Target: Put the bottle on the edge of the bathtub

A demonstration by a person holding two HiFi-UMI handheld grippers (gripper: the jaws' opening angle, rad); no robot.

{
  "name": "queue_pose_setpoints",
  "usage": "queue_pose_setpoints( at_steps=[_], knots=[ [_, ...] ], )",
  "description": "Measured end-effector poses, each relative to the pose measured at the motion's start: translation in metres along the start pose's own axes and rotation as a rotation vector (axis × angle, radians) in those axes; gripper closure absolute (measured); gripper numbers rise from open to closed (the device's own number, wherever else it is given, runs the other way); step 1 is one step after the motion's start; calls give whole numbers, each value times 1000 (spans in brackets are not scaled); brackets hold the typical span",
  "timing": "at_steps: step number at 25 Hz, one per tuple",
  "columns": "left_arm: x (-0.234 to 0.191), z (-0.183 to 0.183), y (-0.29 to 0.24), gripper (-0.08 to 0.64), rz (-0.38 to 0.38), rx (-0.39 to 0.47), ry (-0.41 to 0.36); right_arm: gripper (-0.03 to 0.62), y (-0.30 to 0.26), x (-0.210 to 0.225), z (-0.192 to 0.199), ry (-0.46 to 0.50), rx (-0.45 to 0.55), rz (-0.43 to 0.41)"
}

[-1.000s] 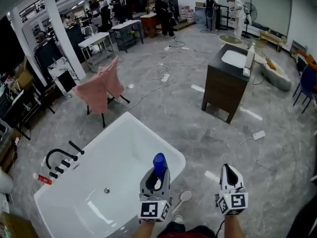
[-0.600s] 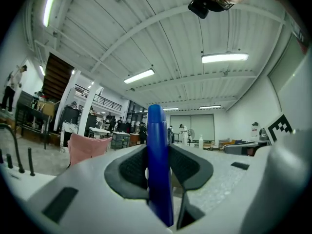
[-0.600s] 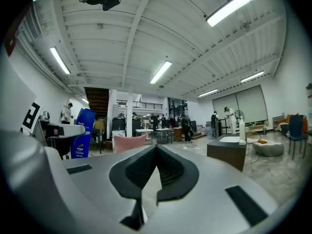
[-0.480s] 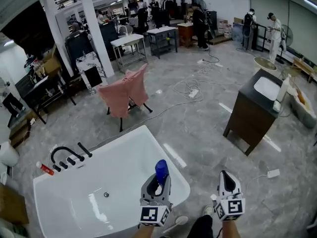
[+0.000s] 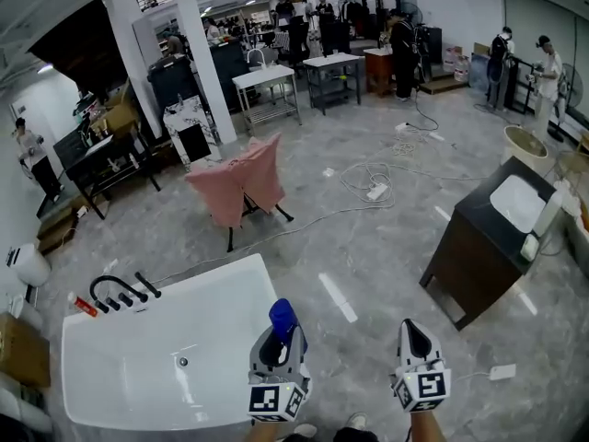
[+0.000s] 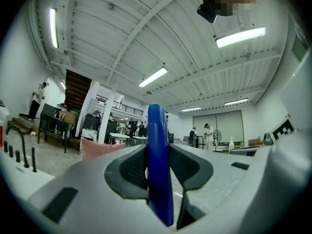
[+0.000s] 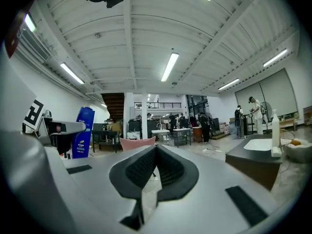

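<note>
Plainly the job is only part done: the bottle is in hand but not yet on the bathtub (image 5: pixel 212 279), whose rim looks bare except at its far left corner, where a black faucet (image 5: pixel 115 288) stands with a small red thing (image 5: pixel 81 304) just beside it. Toward the tub's right end, the left gripper (image 5: pixel 279 341) has its jaws pinched on the blue bottle (image 5: pixel 282 319). The left gripper view shows both dark pads pressed against the sides of the bottle (image 6: pixel 158 165), which stands nearly upright between them with its top above the jaw tips. In the head view the bottle appears over or just inside the tub's right rim, held above it and not resting on it, though how high I cannot tell. What remains, as I judge it, is to bring the bottle down onto a flat stretch of that rim, let go and draw back. Right of the tub and well clear of it, the right gripper (image 5: pixel 416 334) has its jaws pressed together on nothing, its pads (image 7: pixel 141 167) meeting along one line.
</note>
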State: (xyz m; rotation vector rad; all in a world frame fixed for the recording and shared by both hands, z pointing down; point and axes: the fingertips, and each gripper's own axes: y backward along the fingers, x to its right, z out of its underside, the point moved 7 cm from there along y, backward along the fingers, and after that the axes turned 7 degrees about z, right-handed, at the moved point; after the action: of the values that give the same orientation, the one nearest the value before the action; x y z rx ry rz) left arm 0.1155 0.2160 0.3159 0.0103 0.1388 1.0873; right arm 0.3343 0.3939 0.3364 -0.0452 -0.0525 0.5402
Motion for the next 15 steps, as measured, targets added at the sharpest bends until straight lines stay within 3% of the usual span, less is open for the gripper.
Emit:
queue_pose_setpoints(
  at_steps=[7, 15],
  knots=[
    [28, 2, -43, 420, -36, 4, -10, 595, -32, 40, -10, -5, 16, -57],
    [14, 7, -77, 420, -119, 25, -18, 595, -89, 43, -14, 7, 48, -147]
  ],
)
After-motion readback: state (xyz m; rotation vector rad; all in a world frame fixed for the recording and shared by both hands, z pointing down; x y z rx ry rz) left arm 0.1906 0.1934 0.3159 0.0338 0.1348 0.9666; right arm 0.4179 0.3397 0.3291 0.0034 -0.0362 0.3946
